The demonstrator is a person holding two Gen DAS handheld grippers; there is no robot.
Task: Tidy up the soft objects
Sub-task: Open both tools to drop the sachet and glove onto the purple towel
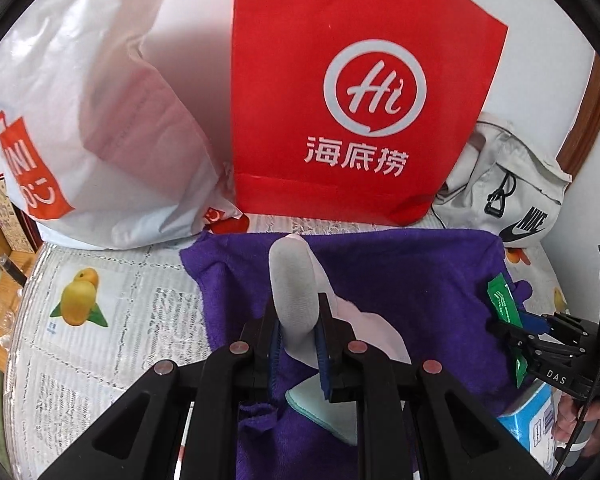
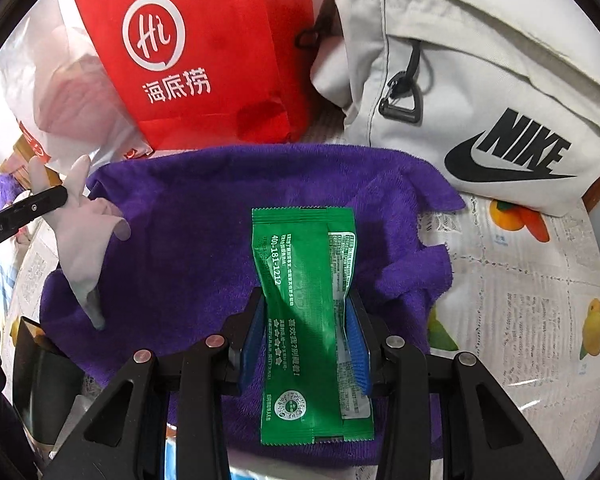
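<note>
A purple towel [image 1: 400,280] [image 2: 204,216] lies spread on the table. My left gripper [image 1: 298,320] is shut on a pale rubber glove [image 1: 294,280], whose fingers stick up over the towel; in the right wrist view the glove [image 2: 84,232] hangs from that gripper [image 2: 58,198] at the left edge. My right gripper [image 2: 306,312] is shut on a green sachet [image 2: 312,320] with white print, held above the towel. The left wrist view shows that gripper [image 1: 512,322] at the right with the sachet [image 1: 502,300] in it.
A red paper bag [image 1: 340,92] [image 2: 204,56], a white plastic bag [image 1: 84,128] and a grey Nike pouch [image 1: 512,200] [image 2: 480,100] stand behind the towel. A fruit-print tablecloth [image 1: 100,300] covers the table. A mint pad [image 1: 320,408] and a blue box [image 1: 532,424] lie near me.
</note>
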